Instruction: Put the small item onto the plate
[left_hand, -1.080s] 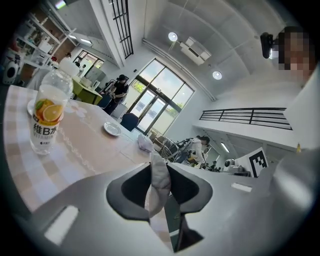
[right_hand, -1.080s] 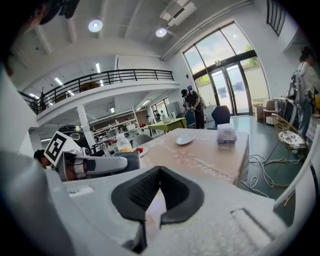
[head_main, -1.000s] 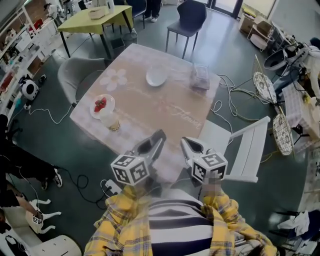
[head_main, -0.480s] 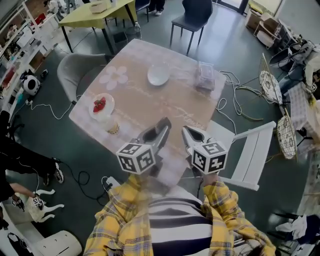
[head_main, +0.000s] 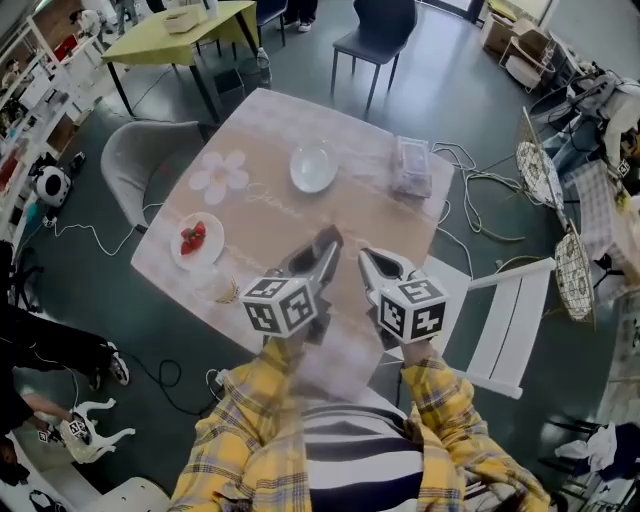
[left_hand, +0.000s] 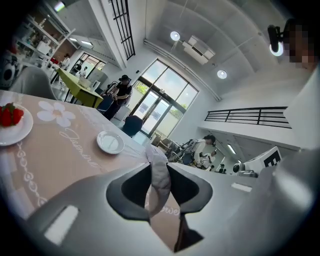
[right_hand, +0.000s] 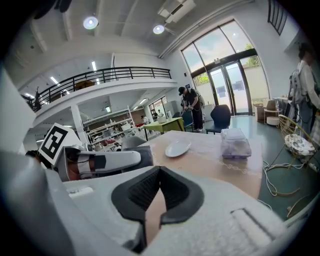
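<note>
In the left gripper view my left gripper (left_hand: 159, 167) is shut on a small pale grey item (left_hand: 160, 180) that sticks up above the pads. An empty white plate (head_main: 313, 166) (left_hand: 110, 142) (right_hand: 177, 148) lies past it, toward the table's far side. In the head view both grippers hover over the near part of the table, left gripper (head_main: 328, 243) beside right gripper (head_main: 368, 262); the item does not show there. My right gripper (right_hand: 159, 172) is shut with nothing in it.
A second plate (head_main: 212, 254) (left_hand: 22, 134) with strawberries sits at the table's left, a blurred pale cup (head_main: 220, 288) just in front of it. A clear lidded box (head_main: 411, 165) (right_hand: 235, 142) stands at the far right. A white chair (head_main: 500, 310) is right of the table.
Both grippers have come a little further in over the table, side by side. The head view has shifted, so the table sits lower and more to the left. The left grip is unchanged.
</note>
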